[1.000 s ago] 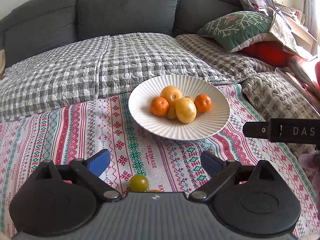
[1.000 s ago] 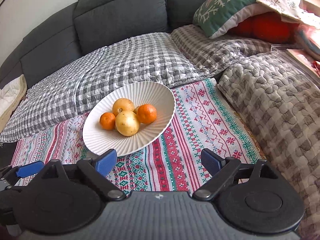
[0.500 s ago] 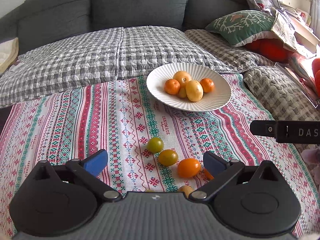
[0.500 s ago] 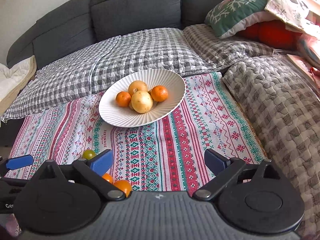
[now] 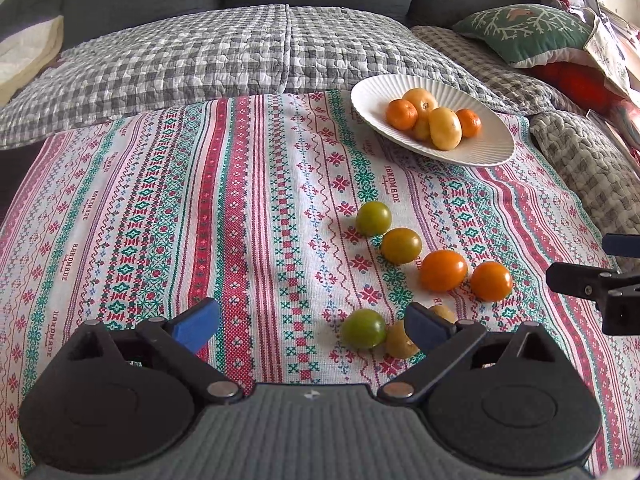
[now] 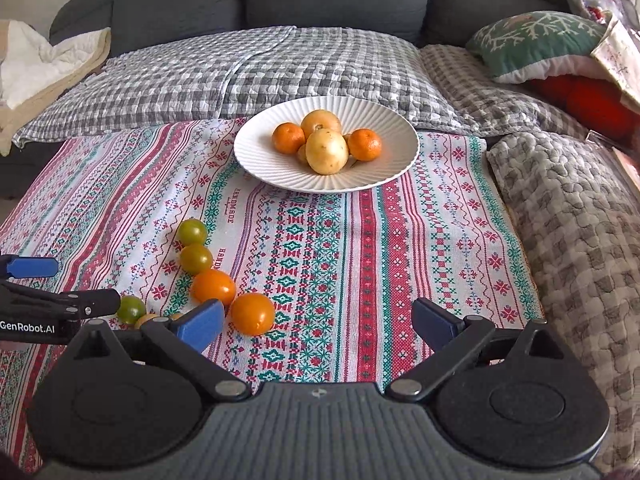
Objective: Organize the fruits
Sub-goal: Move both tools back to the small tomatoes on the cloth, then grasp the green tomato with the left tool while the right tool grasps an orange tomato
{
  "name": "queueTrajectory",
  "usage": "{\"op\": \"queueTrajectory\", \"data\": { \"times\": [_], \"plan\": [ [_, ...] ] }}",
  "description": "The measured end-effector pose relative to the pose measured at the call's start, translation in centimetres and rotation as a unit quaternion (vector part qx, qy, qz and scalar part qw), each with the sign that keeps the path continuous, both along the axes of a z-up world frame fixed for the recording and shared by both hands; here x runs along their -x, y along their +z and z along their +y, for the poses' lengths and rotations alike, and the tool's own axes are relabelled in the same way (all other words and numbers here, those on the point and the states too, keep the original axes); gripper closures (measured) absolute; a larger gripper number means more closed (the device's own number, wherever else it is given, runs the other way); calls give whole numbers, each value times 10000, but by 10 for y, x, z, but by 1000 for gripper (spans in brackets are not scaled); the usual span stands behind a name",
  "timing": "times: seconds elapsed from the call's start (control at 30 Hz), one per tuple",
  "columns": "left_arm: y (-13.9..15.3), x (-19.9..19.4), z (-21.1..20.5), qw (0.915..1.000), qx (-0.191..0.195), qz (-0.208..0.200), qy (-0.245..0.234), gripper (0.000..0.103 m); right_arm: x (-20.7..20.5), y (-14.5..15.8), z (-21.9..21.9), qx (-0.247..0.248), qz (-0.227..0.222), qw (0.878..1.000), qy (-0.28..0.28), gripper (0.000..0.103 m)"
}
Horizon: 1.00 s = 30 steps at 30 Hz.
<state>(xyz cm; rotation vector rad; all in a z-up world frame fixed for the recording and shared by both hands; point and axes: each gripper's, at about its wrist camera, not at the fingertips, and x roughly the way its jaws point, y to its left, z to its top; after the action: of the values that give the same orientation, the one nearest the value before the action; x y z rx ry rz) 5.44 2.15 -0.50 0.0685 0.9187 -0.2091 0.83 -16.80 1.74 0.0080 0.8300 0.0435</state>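
A white ribbed plate (image 5: 480,152) on the patterned cloth holds two mandarins (image 5: 401,114) and yellow fruits (image 5: 445,128). Several small tomatoes lie loose on the cloth in front of it: green ones (image 5: 373,218) and orange ones (image 5: 443,270). My left gripper (image 5: 311,324) is open over the cloth. A green tomato (image 5: 363,328) lies on the cloth between its fingers, untouched, and a yellowish one (image 5: 400,344) sits by the right finger. My right gripper (image 6: 319,322) is opening, and its pads grip nothing. An orange tomato (image 6: 252,314) lies just inside its left finger.
The cloth (image 6: 360,260) covers a sofa seat with checked quilts (image 6: 280,68) behind and a bumpy quilt (image 6: 580,220) rising at the right. A green cushion (image 6: 532,40) and clutter fill the far right corner. The left gripper's fingers (image 6: 32,267) reach in at the right view's left edge.
Both grippers have drawn back from the plate toward the cloth's near side, and the loose tomatoes have come into view. The right gripper's jaws stand slightly wider.
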Motion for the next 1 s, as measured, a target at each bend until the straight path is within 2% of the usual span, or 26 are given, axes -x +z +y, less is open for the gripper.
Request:
{"op": "queueTrajectory", "data": {
  "times": [0.1, 0.17, 0.3, 0.43, 0.6, 0.7, 0.77, 1.0],
  "plan": [
    [-4, 2, 4, 9999, 60, 100, -39, 18, -3, -4, 7, 50, 181, 9997, 132, 3],
    [-7, 3, 4, 9998, 102, 131, -142, 27, -4, -7, 10, 72, 275, 9994, 193, 3],
    [-10, 7, 0, 9992, 30, 86, -381, 36, -7, -12, 13, 104, 412, 9988, 251, 4],
    [-16, 7, -5, 9978, 50, 47, -653, 50, -10, -16, 12, 53, 487, 9984, 279, 5],
    [-19, 7, -7, 9959, 206, -117, -872, 63, -18, -23, 10, -89, 511, 9979, 386, 13],
    [-22, 4, -12, 9947, 249, -51, -999, 74, -21, -27, 13, -105, 531, 9973, 501, 19],
    [-25, 3, -15, 9937, 201, 5, -1101, 85, -22, -28, 15, -68, 491, 9969, 619, 21],
    [-26, 1, -16, 9931, 172, 23, -1164, 87, -31, -37, 20, -112, 478, 9955, 810, 39]
  ]
}}
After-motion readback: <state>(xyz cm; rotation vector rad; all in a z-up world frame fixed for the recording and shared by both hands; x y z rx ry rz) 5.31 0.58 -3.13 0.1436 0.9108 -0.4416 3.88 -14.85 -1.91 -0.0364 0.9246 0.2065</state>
